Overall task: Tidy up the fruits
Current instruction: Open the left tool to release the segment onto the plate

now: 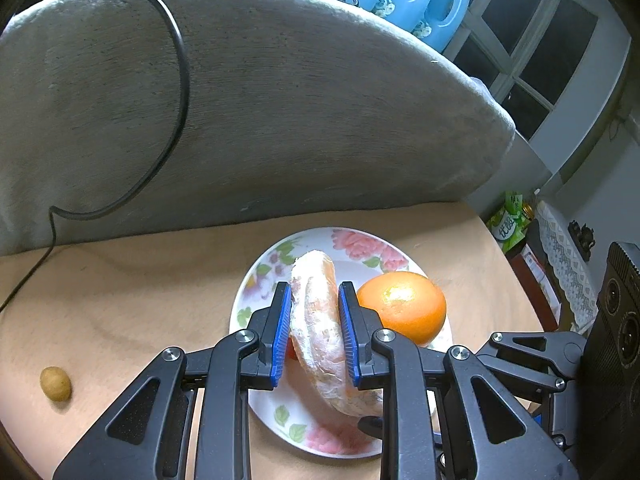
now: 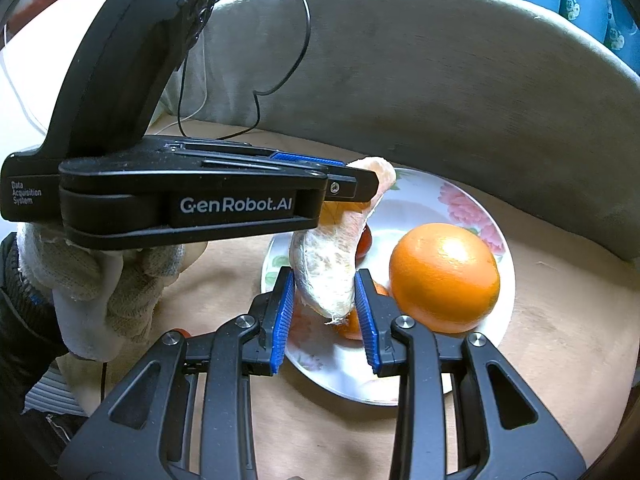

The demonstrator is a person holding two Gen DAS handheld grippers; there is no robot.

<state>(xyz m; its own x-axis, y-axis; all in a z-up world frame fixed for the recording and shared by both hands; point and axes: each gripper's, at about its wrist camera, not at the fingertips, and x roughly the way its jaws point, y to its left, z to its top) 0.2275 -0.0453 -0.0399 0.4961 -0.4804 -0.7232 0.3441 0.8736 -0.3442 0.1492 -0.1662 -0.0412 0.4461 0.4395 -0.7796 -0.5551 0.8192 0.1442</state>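
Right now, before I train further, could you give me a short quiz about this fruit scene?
1. True or false: the whole orange lies on the flowered plate.
2. What does the left gripper clamp? A: the whole orange. B: the peeled citrus segment. C: the rim of the flowered plate.
3. Fill in: the small brown fruit lies on the ___, apart from the flowered plate.

Key: 1 true; 2 B; 3 table.
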